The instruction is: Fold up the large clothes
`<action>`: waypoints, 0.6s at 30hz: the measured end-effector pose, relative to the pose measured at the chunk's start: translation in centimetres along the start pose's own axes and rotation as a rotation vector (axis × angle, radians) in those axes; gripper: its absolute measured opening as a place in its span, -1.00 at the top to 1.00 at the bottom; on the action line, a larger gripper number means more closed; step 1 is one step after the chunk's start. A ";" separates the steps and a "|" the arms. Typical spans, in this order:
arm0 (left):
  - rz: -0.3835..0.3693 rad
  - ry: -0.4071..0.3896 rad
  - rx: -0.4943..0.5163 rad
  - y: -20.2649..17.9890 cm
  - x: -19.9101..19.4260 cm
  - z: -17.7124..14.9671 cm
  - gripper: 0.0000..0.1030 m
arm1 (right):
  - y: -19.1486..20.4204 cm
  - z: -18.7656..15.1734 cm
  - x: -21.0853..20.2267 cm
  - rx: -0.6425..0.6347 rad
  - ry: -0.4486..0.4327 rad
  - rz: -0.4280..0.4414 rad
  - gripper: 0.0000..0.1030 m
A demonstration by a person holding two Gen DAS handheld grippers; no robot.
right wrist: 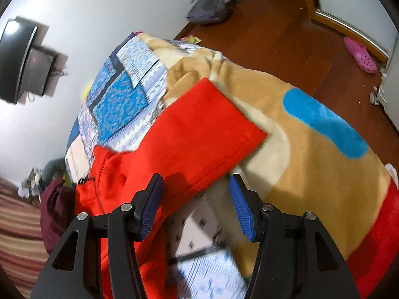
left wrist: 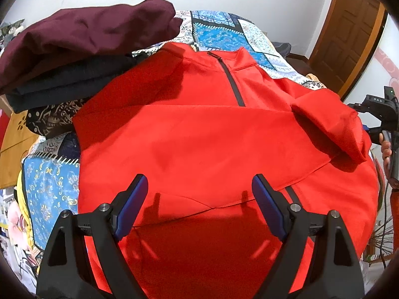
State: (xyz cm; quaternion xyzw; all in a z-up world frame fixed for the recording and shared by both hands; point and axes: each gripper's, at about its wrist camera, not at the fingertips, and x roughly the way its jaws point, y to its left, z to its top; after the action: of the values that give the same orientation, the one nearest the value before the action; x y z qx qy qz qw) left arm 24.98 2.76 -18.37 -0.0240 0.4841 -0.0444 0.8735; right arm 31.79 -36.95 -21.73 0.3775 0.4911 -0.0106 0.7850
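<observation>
Red zip-neck pullover (left wrist: 199,129) is laid flat on the quilt (left wrist: 219,32) for folding, sleeve (right wrist: 199,129) flopped out; left gripper (left wrist: 199,206) held wide, right gripper (right wrist: 197,199) half-open, both empty atm.

open left claw (left wrist: 197,189) over red pullover (left wrist: 199,137)
</observation>
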 end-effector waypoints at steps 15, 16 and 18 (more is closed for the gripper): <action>0.013 -0.048 -0.014 0.7 -1.4 -0.1 -0.65 | 8.1 -0.2 -6.7 -0.288 -0.253 0.036 0.93; 0.010 -0.058 -0.019 0.9 -1.8 -0.2 -0.65 | 10.1 -0.7 -8.0 -0.339 -0.266 0.068 0.93; 0.004 -0.073 -0.032 1.3 -2.6 -0.2 -0.65 | 13.1 -1.7 -9.6 -0.409 -0.278 0.118 0.93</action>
State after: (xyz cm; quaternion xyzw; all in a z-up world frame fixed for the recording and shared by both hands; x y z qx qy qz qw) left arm 23.50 4.29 -16.46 -0.0384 0.4527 -0.0338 0.8902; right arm 30.61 -29.98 -6.96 0.2337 0.3476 0.0831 0.9042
